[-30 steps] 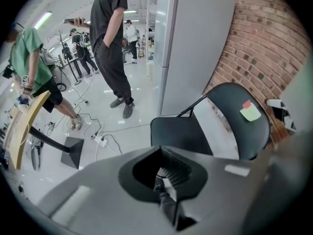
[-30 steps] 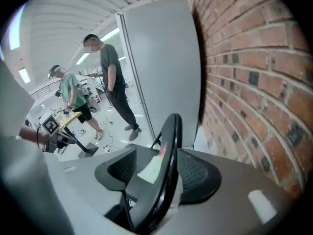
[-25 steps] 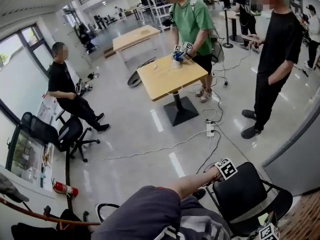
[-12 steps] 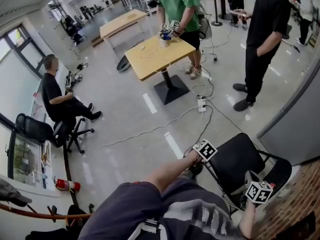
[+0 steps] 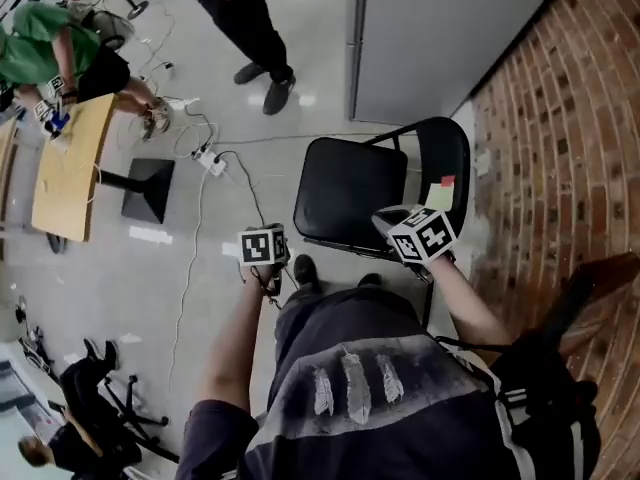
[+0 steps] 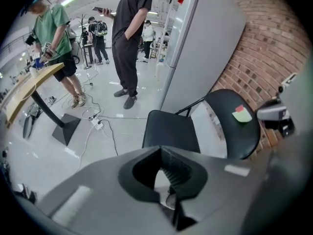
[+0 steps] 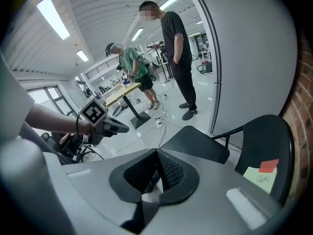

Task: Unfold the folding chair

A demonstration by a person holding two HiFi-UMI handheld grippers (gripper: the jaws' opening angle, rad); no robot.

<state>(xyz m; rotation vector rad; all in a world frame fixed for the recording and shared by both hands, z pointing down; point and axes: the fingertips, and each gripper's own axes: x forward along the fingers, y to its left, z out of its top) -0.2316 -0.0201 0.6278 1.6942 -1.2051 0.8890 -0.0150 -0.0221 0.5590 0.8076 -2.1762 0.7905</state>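
The black folding chair stands opened out on the floor, its seat (image 5: 350,190) flat and its backrest (image 5: 447,153) upright by the brick wall. Yellow and red sticky notes (image 5: 440,193) are stuck on the backrest. My left gripper (image 5: 264,248) hangs off the seat's front left corner, shut and empty; it shows again in the right gripper view (image 7: 105,124). My right gripper (image 5: 388,222) hovers over the seat's front right, below the backrest, also shut with nothing in it. Each gripper's own view shows its jaws together and the seat (image 6: 171,131) (image 7: 198,143) beyond them.
A brick wall (image 5: 560,118) runs along the right, and a grey panel (image 5: 440,28) stands behind the chair. A power strip (image 5: 210,160) and cables lie on the floor to the left. A person in black (image 5: 240,8) stands nearby; a wooden table (image 5: 70,168) lies further left.
The head view has swung from the room down over the chair. My right gripper has come from the picture's lower edge to the seat's right side; my left gripper now hangs off the seat's left front.
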